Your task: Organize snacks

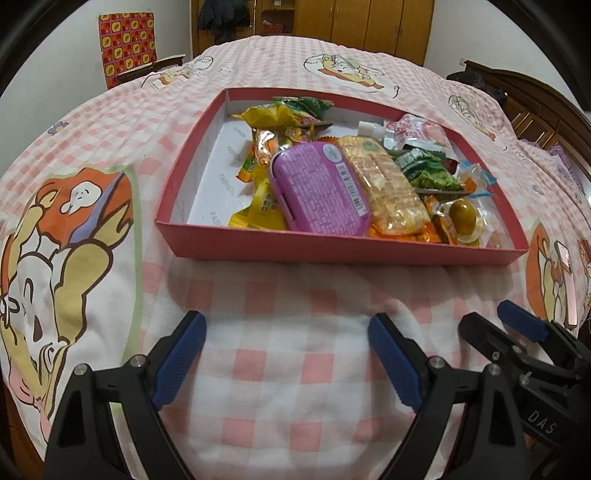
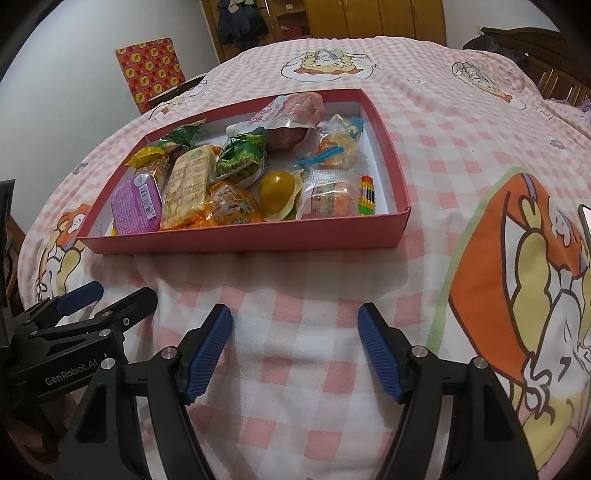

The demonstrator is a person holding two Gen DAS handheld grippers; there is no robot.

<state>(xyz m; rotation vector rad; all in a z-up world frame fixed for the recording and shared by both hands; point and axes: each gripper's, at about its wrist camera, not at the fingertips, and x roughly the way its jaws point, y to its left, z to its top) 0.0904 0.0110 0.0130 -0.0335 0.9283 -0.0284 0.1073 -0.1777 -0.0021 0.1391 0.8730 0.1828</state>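
A red shallow box (image 1: 332, 249) (image 2: 240, 240) sits on the pink checked cloth and holds several snacks. Among them are a purple tin (image 1: 319, 188) (image 2: 135, 205), a yellow cracker pack (image 1: 388, 184) (image 2: 188, 184), green packets (image 1: 428, 170) (image 2: 242, 157), a yellow ball in clear wrap (image 1: 461, 212) (image 2: 277, 188), a pink pouch (image 1: 417, 133) (image 2: 291, 110) and a rainbow candy strip (image 2: 367, 195). My left gripper (image 1: 286, 354) is open and empty, in front of the box. My right gripper (image 2: 295, 347) is open and empty beside it, also short of the box.
The cloth with cartoon prints (image 1: 74, 240) covers the whole table. A chair with a red and yellow patterned cover (image 1: 127, 42) stands at the back left. Wooden cupboards (image 1: 369, 22) line the far wall. Dark wooden furniture (image 1: 535, 103) stands on the right.
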